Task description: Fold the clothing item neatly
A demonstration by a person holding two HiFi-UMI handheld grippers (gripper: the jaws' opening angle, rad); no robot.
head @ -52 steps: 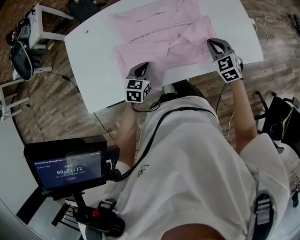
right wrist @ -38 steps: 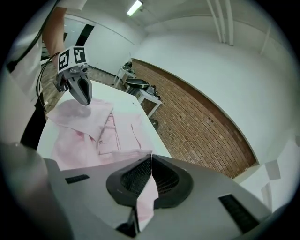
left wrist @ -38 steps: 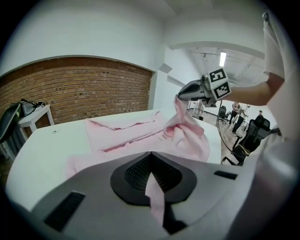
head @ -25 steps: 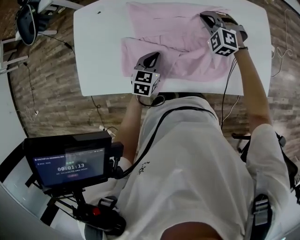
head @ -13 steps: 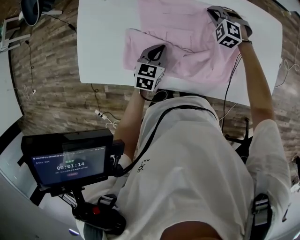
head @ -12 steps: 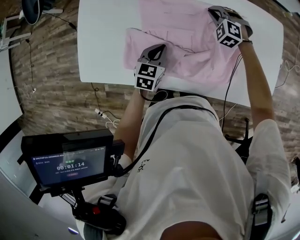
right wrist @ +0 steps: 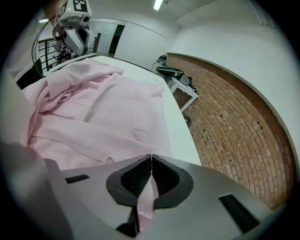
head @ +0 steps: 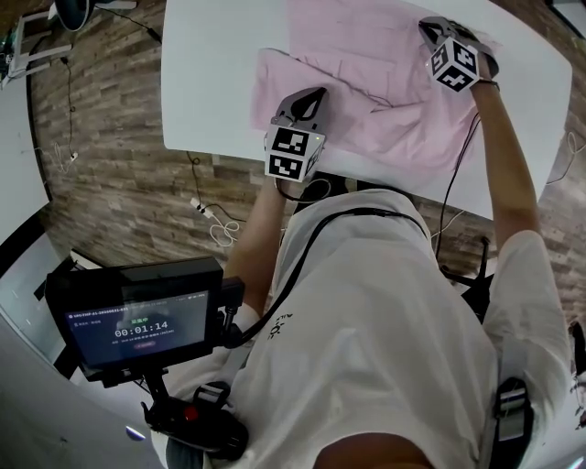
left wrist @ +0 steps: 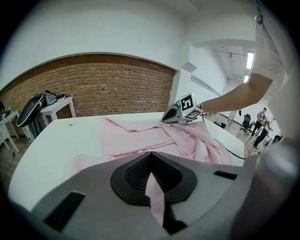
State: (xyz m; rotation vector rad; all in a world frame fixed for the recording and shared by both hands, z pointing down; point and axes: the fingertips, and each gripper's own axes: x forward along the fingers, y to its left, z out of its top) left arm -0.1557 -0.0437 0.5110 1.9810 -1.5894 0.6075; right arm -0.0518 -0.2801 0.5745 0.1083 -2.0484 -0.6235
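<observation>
**Head view: both grippers pinch pink shirt on white table**

The pale pink thin-fabric shirt lies spread on the smooth white round-cornered table. Its far left part is flat. Its near right part is bunched in soft loose ridges between the two tools.

The grey plastic left gripper carries a black-and-white marker cube and sits at the shirt's near edge, towards its left corner. Left gripper view: jaws clenched, with a narrow strip of pink cloth trapped between the ribbed black pads and hanging out towards the camera.

The grey plastic right gripper has the same cube and sits at the shirt's far right side. Right gripper view: jaws pressed together on a small fold of the pink fabric. Beyond them the cloth runs flat, with a straight stitched seam line.

Around the table are a brown wood-plank floor and a rough red brick wall. A black rectangular monitor sits lower left, beside the person's white T-shirt.
</observation>
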